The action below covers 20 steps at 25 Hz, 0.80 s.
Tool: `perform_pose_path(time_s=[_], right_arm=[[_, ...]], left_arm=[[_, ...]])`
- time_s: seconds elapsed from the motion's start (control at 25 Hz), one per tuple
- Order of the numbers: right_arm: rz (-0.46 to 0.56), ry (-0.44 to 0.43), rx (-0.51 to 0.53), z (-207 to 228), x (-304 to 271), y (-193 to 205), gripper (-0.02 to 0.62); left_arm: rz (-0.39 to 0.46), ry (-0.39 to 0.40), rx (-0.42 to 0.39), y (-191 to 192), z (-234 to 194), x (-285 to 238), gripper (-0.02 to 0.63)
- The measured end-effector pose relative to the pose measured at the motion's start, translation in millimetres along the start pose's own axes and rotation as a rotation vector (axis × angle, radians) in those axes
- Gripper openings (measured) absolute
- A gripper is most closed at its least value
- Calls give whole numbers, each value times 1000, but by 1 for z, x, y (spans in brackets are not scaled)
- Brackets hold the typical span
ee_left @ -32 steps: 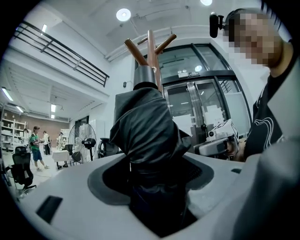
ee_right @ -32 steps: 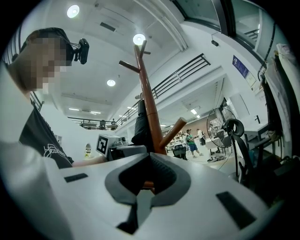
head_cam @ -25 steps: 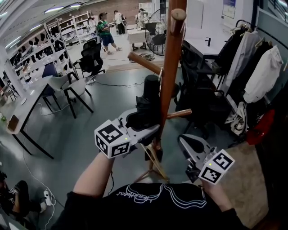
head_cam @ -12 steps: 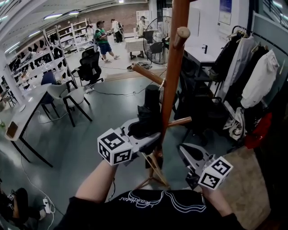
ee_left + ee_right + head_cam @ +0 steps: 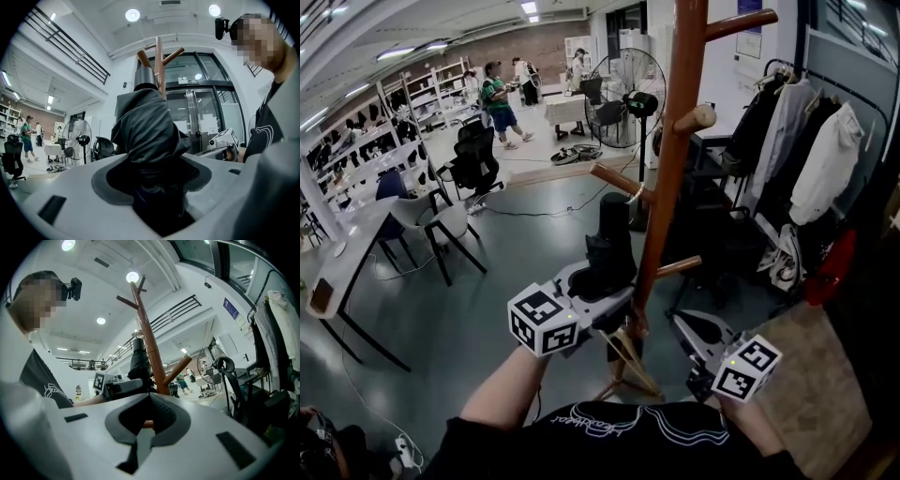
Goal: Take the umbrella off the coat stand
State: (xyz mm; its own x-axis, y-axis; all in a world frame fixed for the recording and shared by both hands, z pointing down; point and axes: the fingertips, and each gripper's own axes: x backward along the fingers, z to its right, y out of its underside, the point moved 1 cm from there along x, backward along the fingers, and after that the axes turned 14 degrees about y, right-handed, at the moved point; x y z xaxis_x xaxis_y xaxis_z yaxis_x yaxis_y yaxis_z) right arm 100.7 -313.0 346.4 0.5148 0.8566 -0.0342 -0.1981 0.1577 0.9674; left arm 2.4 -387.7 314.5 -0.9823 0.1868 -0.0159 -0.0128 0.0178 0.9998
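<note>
A brown wooden coat stand (image 5: 671,169) rises in the middle of the head view, with slanting pegs. A black folded umbrella (image 5: 607,246) stands upright against the pole's left side, under a peg. My left gripper (image 5: 614,292) is shut on the umbrella's lower part. In the left gripper view the dark fabric (image 5: 147,133) fills the space between the jaws of the left gripper (image 5: 150,161), with the stand's top (image 5: 159,61) behind it. My right gripper (image 5: 686,323) hangs to the right of the pole, shut and holding nothing. The right gripper view shows its tips (image 5: 150,397) meeting before the pole (image 5: 147,343) and umbrella (image 5: 137,359).
Coats (image 5: 811,155) hang on a rack at the right. A floor fan (image 5: 628,94) stands behind the stand. Office chairs (image 5: 473,159) and a long desk (image 5: 337,272) are at the left, with people (image 5: 497,98) far back. The stand's splayed legs (image 5: 628,367) lie between my arms.
The head view has tilted upward, so more of the stand's upper pegs shows. Both grippers and the umbrella keep their places beside the pole.
</note>
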Motion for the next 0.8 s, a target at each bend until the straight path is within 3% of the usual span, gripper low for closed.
perform_pose_path(time_s=[0.8], right_arm=[[85,95,40,-48,15,-20,3]], left_arm=[[63,1,11,-31,-1,37,255]])
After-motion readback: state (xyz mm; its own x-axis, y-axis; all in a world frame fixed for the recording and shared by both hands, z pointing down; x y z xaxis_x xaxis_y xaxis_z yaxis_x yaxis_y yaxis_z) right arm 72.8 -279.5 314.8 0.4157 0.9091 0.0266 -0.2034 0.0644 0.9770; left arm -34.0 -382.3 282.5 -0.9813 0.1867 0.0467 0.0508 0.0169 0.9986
